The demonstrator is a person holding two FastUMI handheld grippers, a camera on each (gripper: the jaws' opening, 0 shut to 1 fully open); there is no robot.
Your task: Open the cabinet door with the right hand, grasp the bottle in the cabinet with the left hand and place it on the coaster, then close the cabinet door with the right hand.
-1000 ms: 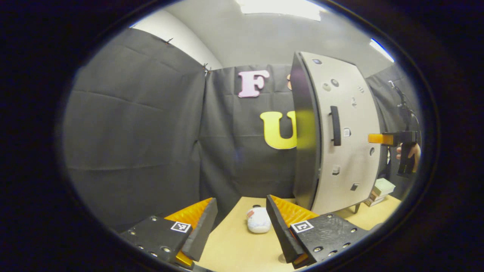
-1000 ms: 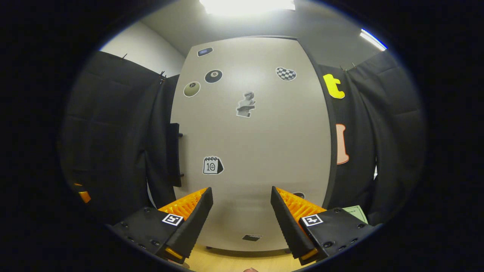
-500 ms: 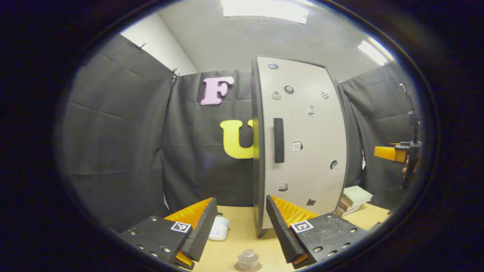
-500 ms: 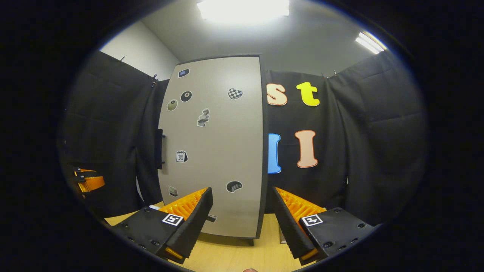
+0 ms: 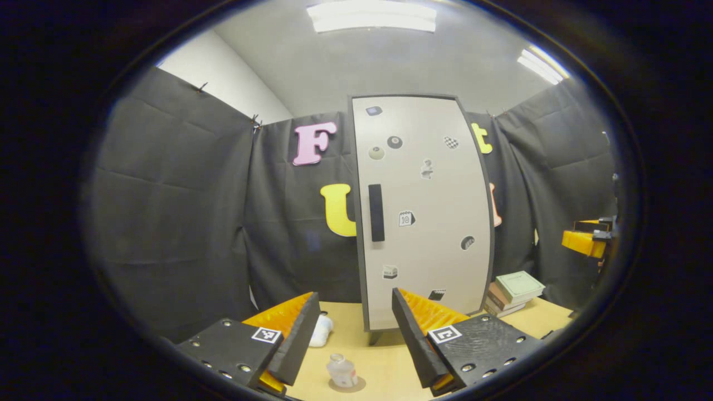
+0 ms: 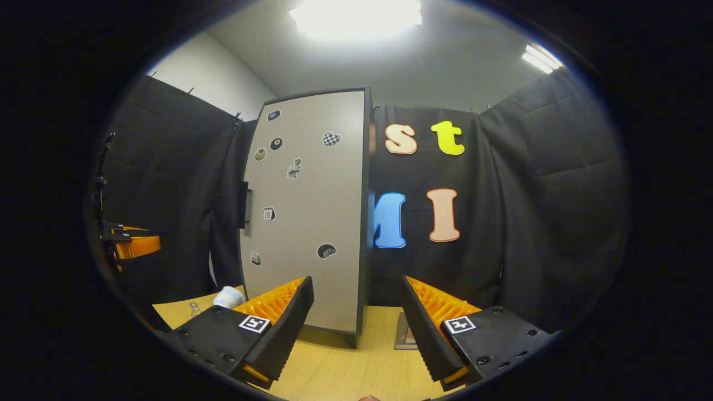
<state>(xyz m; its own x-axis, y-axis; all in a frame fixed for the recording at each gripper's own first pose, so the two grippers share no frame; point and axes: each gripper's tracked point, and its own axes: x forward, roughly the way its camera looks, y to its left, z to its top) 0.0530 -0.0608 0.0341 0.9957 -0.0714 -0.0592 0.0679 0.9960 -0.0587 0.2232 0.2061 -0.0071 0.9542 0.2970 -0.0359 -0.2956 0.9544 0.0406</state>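
I hold my left gripper point(image 5: 352, 340) above the near edge of the wooden table point(image 5: 384, 367), its fingers spread wide with nothing between them. Just below and between them stands the small clear bottle point(image 5: 341, 370), upright on the round coaster point(image 5: 350, 384). A little farther back, beside my left finger, lies a small white soft thing point(image 5: 321, 331); I cannot tell what it is.

The tall cabinet point(image 5: 423, 211) stands on the table ahead of me with its door shut, the dark handle point(image 5: 376, 213) upright near the door's left edge and several small stickers point(image 5: 406, 218) dotted over the pale front. To the right of the cabinet a stack of books point(image 5: 513, 289) rests on the table.

My right gripper point(image 6: 356, 328) also stands wide and empty, held well back from the cabinet point(image 6: 306, 211). From the left gripper view it shows at the far right point(image 5: 585, 240), apart from the door. In the right gripper view the bottle point(image 6: 194, 307) shows small at the table's left.
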